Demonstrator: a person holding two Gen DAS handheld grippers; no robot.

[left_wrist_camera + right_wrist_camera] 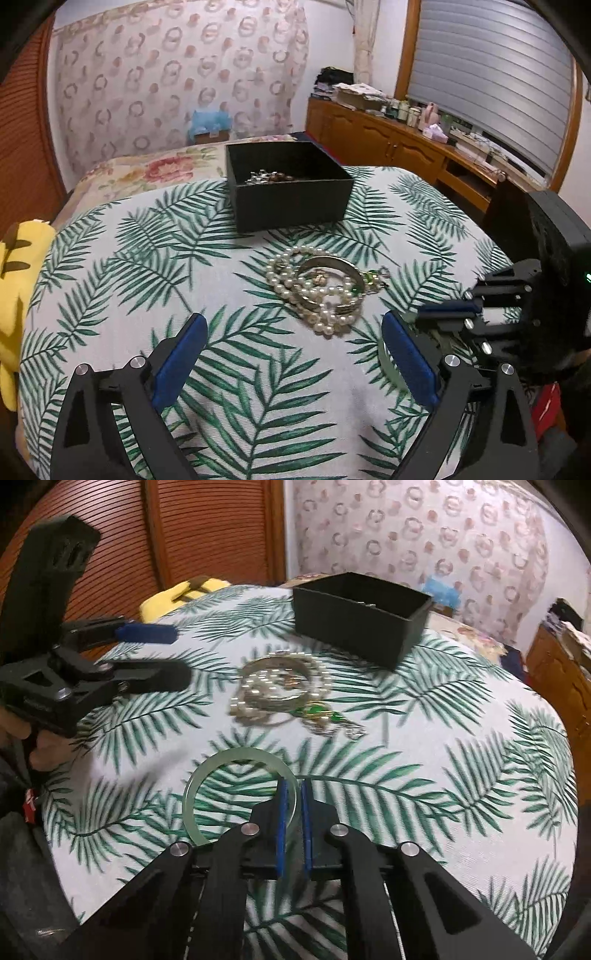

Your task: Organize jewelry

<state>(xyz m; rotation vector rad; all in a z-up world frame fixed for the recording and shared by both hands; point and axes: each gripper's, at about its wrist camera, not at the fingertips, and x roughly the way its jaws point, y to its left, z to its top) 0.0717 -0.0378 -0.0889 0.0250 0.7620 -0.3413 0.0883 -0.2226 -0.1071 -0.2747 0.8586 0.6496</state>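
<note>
The palm-leaf cloth [258, 369] covers the whole surface that carries everything; what lies under it cannot be told. Taking the black box [291, 188] as the landmark: it stands open on the far side of the cloth, with a few beads and silvery pieces [267, 177] lying inside it. In front of the box, nearer the cameras and apart from it, lies the jewelry heap [325, 286], a pearl string tangled with a metal bangle and a small green-stoned piece. Nearer still than the heap, well clear of the box, the pale green bangle [207, 775] rests on the cloth.

The left claw [293, 354] stands wide open with nothing between its blue pads, short of the heap on the side away from the box. The right claw [292, 794] is closed tight on the rim of the pale green bangle.
</note>
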